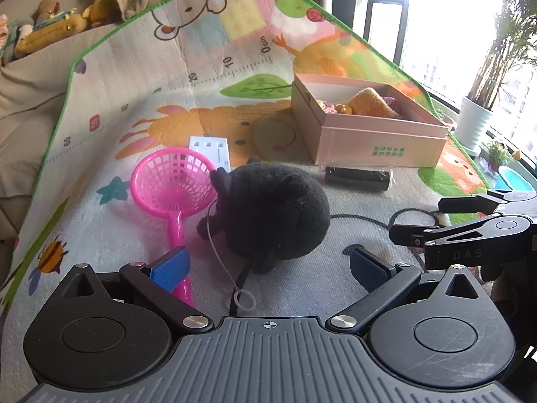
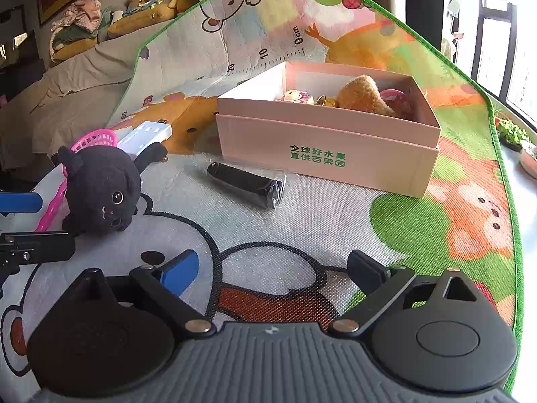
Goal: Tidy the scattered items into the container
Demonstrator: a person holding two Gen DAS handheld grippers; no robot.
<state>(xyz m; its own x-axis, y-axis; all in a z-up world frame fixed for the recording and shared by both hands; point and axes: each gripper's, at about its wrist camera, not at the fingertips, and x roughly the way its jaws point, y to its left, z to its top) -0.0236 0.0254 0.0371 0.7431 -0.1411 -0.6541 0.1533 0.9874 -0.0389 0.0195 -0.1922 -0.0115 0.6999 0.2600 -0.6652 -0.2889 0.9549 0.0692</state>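
A black plush cat [image 1: 272, 211] lies on the play mat just ahead of my open, empty left gripper [image 1: 268, 265]; it also shows in the right wrist view [image 2: 100, 191]. A pink toy net [image 1: 173, 181] and a white flat piece [image 1: 209, 147] lie to its left. A black cylinder in clear wrap [image 1: 355, 178] [image 2: 246, 181] lies in front of the pink box [image 1: 379, 144] [image 2: 329, 154], which holds an orange plush [image 2: 364, 95] and small toys. My right gripper [image 2: 272, 268] is open and empty above the mat.
The mat [image 2: 335, 218] curls up at the back against a sofa with plush toys [image 1: 57, 20]. A window and potted plants [image 1: 476, 117] stand on the right. My right gripper's fingers [image 1: 453, 228] show at the right edge of the left wrist view.
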